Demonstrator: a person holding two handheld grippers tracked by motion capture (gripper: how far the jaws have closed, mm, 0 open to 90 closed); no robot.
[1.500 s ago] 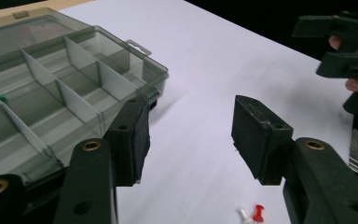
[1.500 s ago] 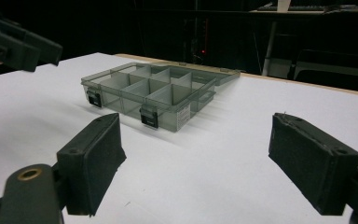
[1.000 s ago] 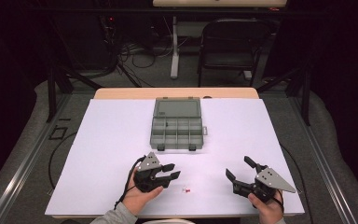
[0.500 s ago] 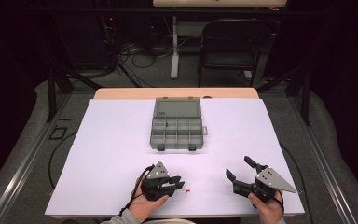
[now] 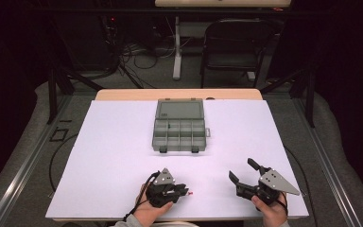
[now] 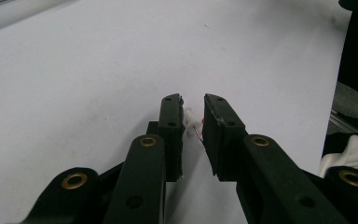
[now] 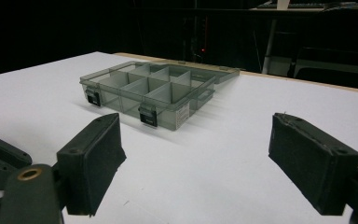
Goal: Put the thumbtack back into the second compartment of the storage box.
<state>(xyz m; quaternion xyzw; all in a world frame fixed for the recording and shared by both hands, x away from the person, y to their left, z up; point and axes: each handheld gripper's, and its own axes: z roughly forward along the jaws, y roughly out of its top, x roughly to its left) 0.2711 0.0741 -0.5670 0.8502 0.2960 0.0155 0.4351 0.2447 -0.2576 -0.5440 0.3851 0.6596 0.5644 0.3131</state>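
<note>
Hands first, from my left side: my left hand (image 5: 146,210) holds the left gripper (image 5: 183,192) low on the white table (image 5: 108,156), near the edge closest to me. Its jaws are nearly closed, with only a narrow gap between them. A small white piece with a red mark (image 6: 192,122) sits in that gap at the tips — it touches the left pad, but I cannot tell if the right pad presses it, so I cannot say it is really gripped. In the high view the same small piece (image 5: 189,193) shows as a red dot just in front of the jaw tips, lying on the table surface.

Ahead of this gripper and a little to its right, well apart, is the grey compartment box (image 5: 179,125). Its lid is open and lies flat behind it. From the right gripper view the box (image 7: 154,91) stands ahead and to the left of my jaws, its two latches facing me; the compartments I can see look empty.

My right hand (image 5: 267,213) holds the right gripper (image 5: 241,172) — jaws spread wide, nothing between them, resting near the table's front right corner.
</note>
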